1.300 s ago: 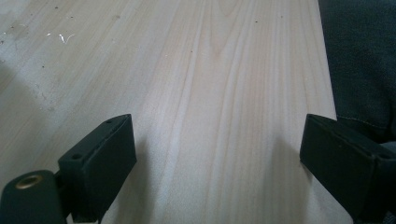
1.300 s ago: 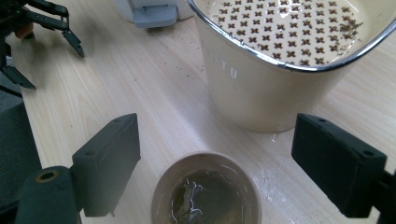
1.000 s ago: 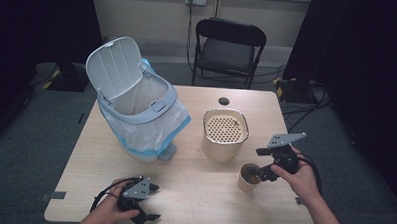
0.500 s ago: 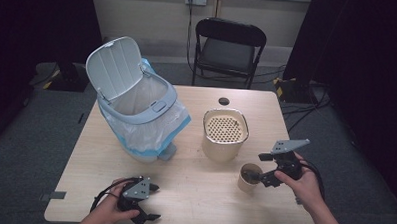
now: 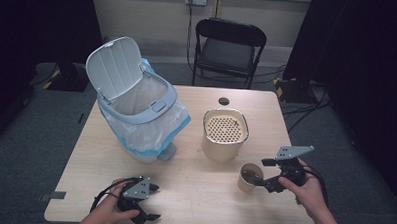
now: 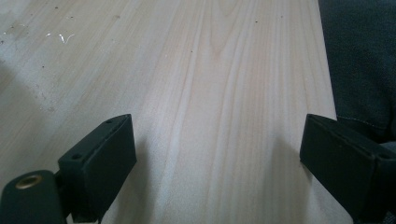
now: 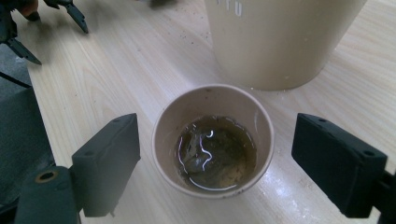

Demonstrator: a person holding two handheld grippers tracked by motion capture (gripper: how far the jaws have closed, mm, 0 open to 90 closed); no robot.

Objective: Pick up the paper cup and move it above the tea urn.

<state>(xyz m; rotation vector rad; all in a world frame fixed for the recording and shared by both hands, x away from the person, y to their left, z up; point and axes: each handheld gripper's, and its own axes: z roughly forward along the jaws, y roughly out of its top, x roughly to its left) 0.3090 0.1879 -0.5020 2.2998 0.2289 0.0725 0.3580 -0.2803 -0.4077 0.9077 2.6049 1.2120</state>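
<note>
High view: right gripper sits at the counter's near right, pointing at a small paper cup that stands just in front of a beige canister with a perforated lid. Right gripper view: jaws wide apart, one on each side of the cup, clear gaps both sides, no pad contact. Cup is upright on the wood, holds dark brown liquid with some soggy residue; canister wall is right behind it, close but not touching as far as I can tell. Left gripper rests at the near left edge of the counter, well apart from the cup; left gripper view shows its jaws spread over bare wood. White swing-lid bin with a blue liner stands far left, lid up.
</note>
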